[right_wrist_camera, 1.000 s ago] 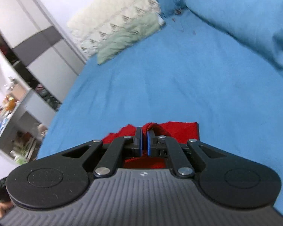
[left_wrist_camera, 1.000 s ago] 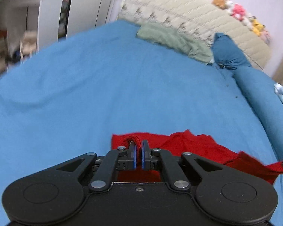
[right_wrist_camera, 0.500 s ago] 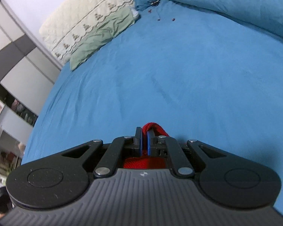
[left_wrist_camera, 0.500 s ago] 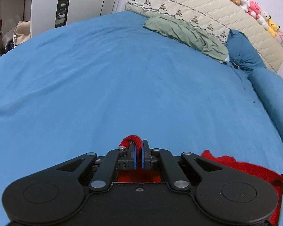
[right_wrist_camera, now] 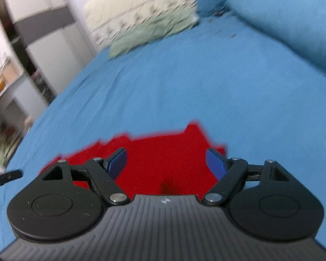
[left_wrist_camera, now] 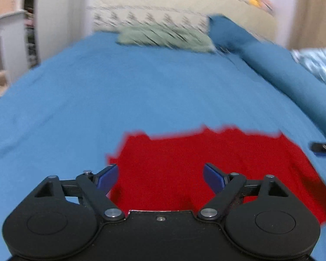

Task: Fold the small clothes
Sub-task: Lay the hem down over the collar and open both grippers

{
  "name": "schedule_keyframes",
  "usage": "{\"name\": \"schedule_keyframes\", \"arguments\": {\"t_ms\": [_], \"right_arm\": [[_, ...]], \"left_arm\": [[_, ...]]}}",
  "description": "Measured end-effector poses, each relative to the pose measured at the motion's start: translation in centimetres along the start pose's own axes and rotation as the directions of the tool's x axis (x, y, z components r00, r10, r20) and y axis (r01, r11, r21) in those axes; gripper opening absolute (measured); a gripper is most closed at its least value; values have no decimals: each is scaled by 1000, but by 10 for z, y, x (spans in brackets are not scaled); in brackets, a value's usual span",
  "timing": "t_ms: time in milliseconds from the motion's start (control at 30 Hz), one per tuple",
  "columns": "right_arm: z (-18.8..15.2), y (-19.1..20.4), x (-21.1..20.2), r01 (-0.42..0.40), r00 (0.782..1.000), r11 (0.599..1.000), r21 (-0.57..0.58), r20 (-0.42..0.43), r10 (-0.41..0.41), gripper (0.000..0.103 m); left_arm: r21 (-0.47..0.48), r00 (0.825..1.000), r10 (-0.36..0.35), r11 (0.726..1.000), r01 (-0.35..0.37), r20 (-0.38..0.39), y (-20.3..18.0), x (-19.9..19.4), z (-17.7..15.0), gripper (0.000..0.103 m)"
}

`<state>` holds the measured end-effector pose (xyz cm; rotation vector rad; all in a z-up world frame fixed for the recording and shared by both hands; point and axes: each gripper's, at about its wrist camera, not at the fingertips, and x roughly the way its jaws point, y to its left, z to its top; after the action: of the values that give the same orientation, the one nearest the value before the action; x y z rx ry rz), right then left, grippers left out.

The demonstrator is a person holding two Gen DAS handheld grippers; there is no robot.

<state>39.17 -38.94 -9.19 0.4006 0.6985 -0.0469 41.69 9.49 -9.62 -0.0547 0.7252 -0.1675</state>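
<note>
While both views are blurred, a red garment (left_wrist_camera: 206,165) is seen lying flat on the blue bed (left_wrist_camera: 141,91), just ahead of the left hand-held gripper (left_wrist_camera: 160,177) and right hand-held gripper (right_wrist_camera: 167,161). Both are spread wide apart and empty. One fold may be laid; further folding is judged outstanding.

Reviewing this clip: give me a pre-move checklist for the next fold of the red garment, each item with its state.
1. Left tongs open, holding nothing: ok.
2. Right tongs open, holding nothing: ok.
3. Red garment lying on the blue bedsheet: ok.
4. Garment's far edge straight: not ok, it looks jagged.
5. Garment's near edge visible: cannot tell, hidden under the tongs' bodies.
6. Sharp view: not ok, both pictures are blurred.
</note>
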Motion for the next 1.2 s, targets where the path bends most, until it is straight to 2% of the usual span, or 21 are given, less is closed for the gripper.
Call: {"name": "schedule_keyframes", "arguments": {"t_ms": [133,200,433,533,600,767,933,1067,1200], "right_arm": [[-28,10,18,28,997,998,-48,-66,-31,95],[-38,6,26,78,993,996,-45,-80,-82,95],[-53,-16,30,165,983,986,-8,-79,-166,95],[-51,-18,29,154,985,988,22,-84,-152,95],[-44,-16,18,140,988,989,38,-77,-136,93],[-24,1,-45,68,998,998,-13,1,-68,94],[-18,7,-105,85,996,989,-120,44,-80,96],[-31,-3,-109,105,995,989,-106,16,-103,96],[-60,-19,-90,136,991,989,-61,-7,-137,95]], "left_arm": [[33,995,11,999,-8,-94,-11,27,-27,88],[25,993,22,999,-19,-118,-9,36,-35,88],[16,992,23,1000,-22,-123,-7,40,-39,89],[55,989,55,997,-48,-135,-14,38,-34,89],[61,989,76,996,-68,-130,-17,24,-31,89],[75,995,39,997,-31,-95,-35,-22,-20,90],[95,996,-9,995,17,-84,-71,-43,-12,103],[74,993,-51,995,59,-110,-103,-30,-12,103],[88,988,-53,994,66,-145,-130,-1,-16,103]]}}
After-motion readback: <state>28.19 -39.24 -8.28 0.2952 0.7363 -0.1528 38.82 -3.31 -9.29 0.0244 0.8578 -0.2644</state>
